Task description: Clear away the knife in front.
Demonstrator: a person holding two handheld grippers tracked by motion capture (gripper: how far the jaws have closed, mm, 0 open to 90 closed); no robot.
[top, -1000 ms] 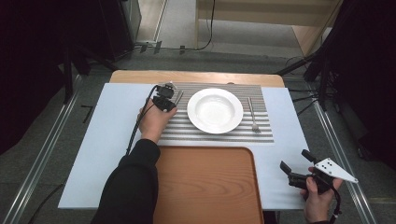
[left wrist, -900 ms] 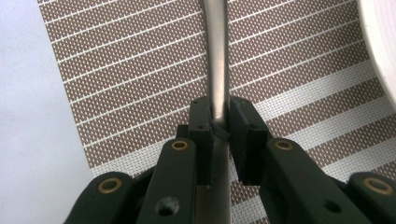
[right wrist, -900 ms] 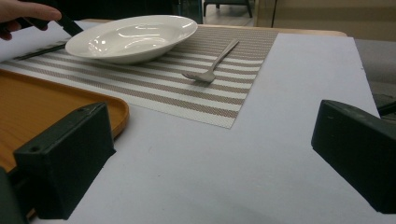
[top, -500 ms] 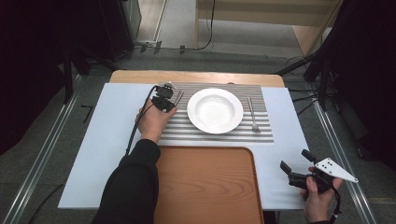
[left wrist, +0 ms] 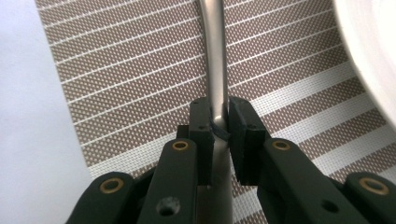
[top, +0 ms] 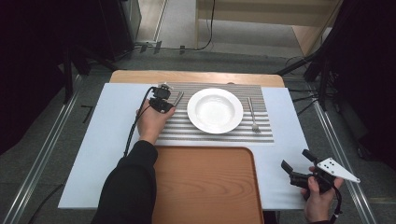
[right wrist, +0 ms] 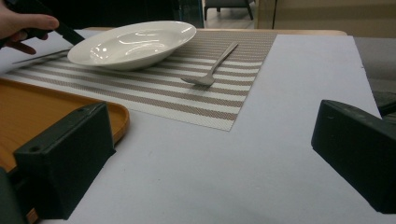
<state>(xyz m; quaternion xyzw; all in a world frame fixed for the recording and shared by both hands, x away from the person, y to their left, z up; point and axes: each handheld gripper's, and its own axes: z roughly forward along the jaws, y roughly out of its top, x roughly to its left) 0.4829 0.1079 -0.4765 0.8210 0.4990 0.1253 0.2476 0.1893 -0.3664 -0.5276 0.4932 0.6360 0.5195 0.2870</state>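
My left gripper (top: 168, 106) (left wrist: 218, 126) is shut on the handle of a metal piece of cutlery (left wrist: 215, 56) (top: 179, 97), which lies on the striped placemat (top: 219, 137) (left wrist: 130, 84) just left of the white deep plate (top: 215, 110) (left wrist: 373, 56). The pads pinch the handle's near end from both sides. My right gripper (top: 297, 159) (right wrist: 210, 154) is held low over the white table cover (top: 107, 140) at the front right corner, open, with nothing between its jaws. A fork (top: 252, 114) (right wrist: 212, 65) lies on the placemat right of the plate (right wrist: 133, 42).
A wooden tray (top: 205, 186) (right wrist: 28, 112) lies in front of the placemat, between my two arms. The table's edges drop to a grey floor with metal rails on both sides. Cables trail on the floor behind the table.
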